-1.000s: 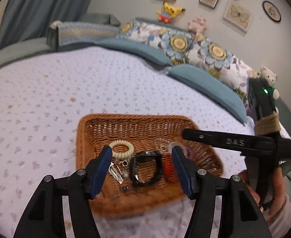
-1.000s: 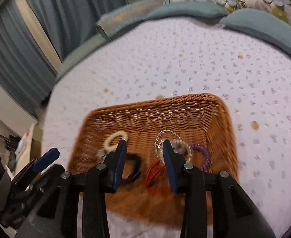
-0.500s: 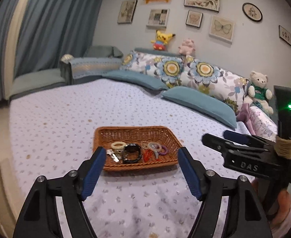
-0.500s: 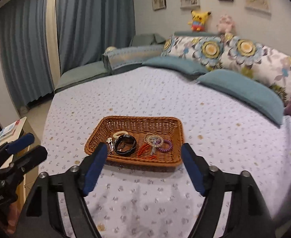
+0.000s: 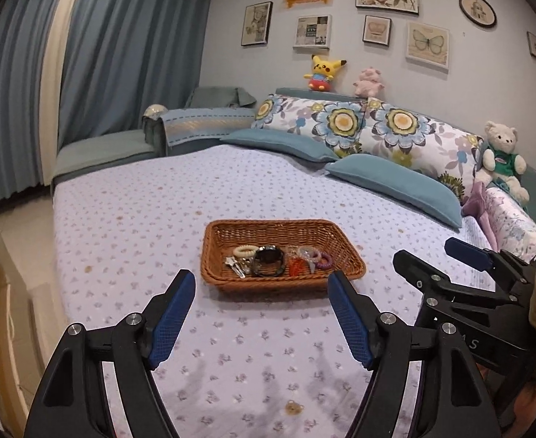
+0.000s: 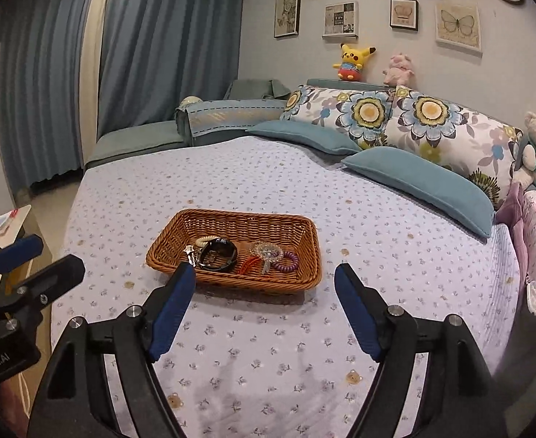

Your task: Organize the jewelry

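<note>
A brown wicker basket (image 5: 278,283) (image 6: 253,284) sits on the flowered bedspread. In it lie a cream hair tie (image 5: 245,251), a black watch (image 5: 268,261) (image 6: 218,253), a red clip (image 5: 297,266), a clear bead bracelet (image 6: 266,250), a purple coil tie (image 5: 322,260) (image 6: 286,261) and a silver hair clip (image 5: 233,266). My left gripper (image 5: 261,279) is open and empty, held back from the basket's near side. My right gripper (image 6: 265,272) (image 5: 426,252) is also open and empty, to the right of the left one. The left gripper (image 6: 54,257) shows at the right wrist view's left edge.
Blue and flowered pillows (image 5: 392,182) line the head of the bed, with a teddy bear (image 5: 501,157) at the right. A grey-green sofa (image 5: 103,149) and blue curtains (image 5: 122,54) stand beyond. A low side table (image 6: 1,226) is at the left bed edge.
Both grippers have drawn back and up from over the basket, and their jaws have spread wider. The whole bed has come into view. Nothing is held.
</note>
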A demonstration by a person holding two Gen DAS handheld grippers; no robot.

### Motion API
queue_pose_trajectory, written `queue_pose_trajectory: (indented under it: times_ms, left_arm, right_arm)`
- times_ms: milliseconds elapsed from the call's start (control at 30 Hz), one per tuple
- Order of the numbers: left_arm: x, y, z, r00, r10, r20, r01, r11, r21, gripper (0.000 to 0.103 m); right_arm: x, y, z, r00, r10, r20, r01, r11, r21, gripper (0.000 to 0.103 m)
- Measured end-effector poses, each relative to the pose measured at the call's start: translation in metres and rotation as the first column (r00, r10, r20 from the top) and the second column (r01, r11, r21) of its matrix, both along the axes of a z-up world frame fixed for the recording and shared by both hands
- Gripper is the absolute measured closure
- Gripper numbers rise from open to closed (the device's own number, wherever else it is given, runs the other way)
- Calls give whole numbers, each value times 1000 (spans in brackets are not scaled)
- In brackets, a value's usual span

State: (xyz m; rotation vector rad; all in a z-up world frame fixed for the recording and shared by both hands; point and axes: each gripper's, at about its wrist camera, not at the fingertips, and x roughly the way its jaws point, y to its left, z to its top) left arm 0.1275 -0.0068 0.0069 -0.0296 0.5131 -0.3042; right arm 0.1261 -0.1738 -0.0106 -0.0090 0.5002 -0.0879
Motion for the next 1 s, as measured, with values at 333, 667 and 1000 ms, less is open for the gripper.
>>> queue_pose_trajectory:
  times_ms: [333,667,1000]
  left_arm:
    - [2,-7,-5,1000,18,10,-18,1000,15,27]
    - [6,-5,-10,1000,27,-4,-27,1000,-1,27]
    - [5,-7,-14,1000,18,-14,-18,1000,-1,27]
  right_arm:
    - [3,-1,-9,1000,-1,-25,1,1000,20,23]
    - [4,-1,-12,1000,-3,-30,4,1000,27,23]
    - [4,-3,-13,1000,-8,-29,9,999,33,19]
